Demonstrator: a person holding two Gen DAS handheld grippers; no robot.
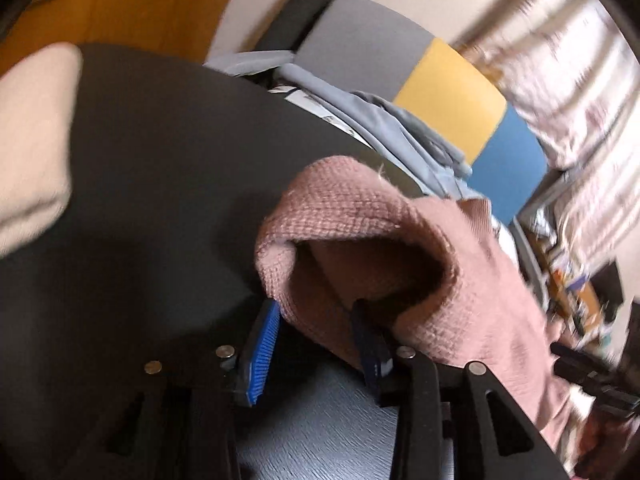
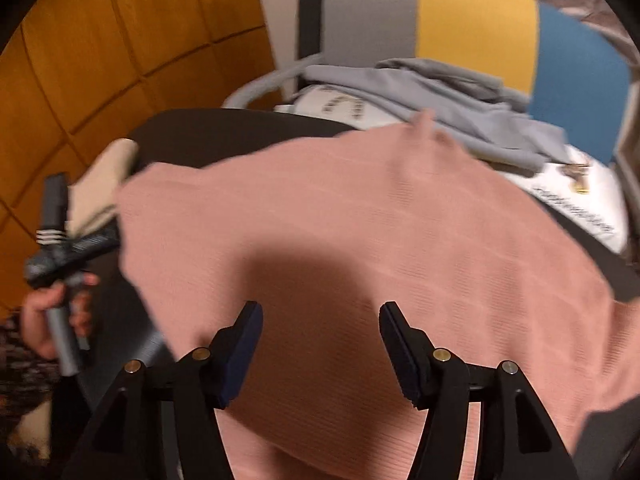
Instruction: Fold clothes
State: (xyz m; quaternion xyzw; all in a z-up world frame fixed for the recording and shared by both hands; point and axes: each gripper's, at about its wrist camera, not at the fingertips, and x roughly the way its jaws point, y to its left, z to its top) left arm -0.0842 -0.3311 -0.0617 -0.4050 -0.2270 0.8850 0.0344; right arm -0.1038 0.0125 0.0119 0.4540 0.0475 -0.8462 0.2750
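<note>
Over the black table (image 2: pixel 208 128), the right gripper (image 2: pixel 320 344) hangs down-tilted, jaws apart above the pink sweater (image 2: pixel 360 220). Left gripper (image 1: pixel 316 344) tilts down likewise; sweater cuff (image 1: pixel 352 216) drapes one finger, unclamped.

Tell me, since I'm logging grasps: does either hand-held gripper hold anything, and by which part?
Neither. The left hand-held gripper stands open around the pink sweater's ribbed cuff, pads not pressing. The right hand-held gripper hovers open above the sweater.

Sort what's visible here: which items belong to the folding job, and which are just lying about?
In the job:
- pink knit garment, spread on the dark table
- left gripper, cloth draped over one of its fingers
- right gripper, open above the garment

Lying about:
- grey clothing
- beige cloth
- grey-yellow-blue chair back
</note>
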